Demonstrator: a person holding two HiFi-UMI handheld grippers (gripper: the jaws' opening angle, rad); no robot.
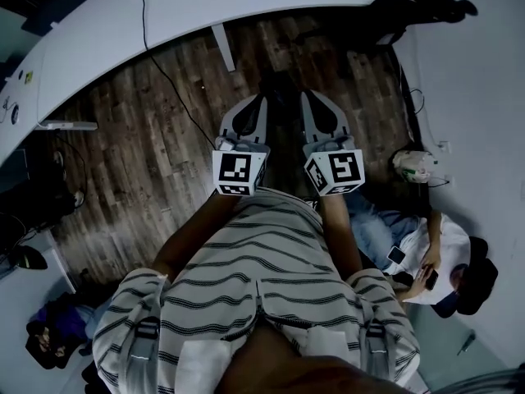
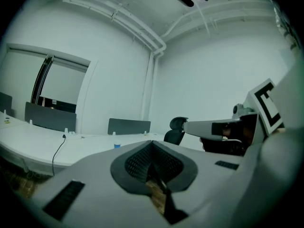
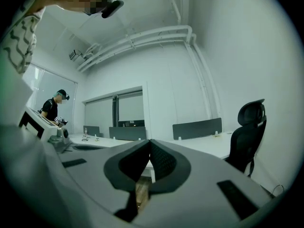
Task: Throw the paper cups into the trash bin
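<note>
Both your left gripper (image 1: 262,98) and right gripper (image 1: 304,97) have jaws pressed together on nothing. No cups or bin in any view. Paper cups should be light and crushable, so I'd pinch the rim gently. Only the head view shows the seated person (image 1: 426,261); only the right gripper view the standing person (image 3: 51,109)

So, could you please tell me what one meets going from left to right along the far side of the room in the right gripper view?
Standing person in a cap → window → grey desk divider → black office chair.
</note>
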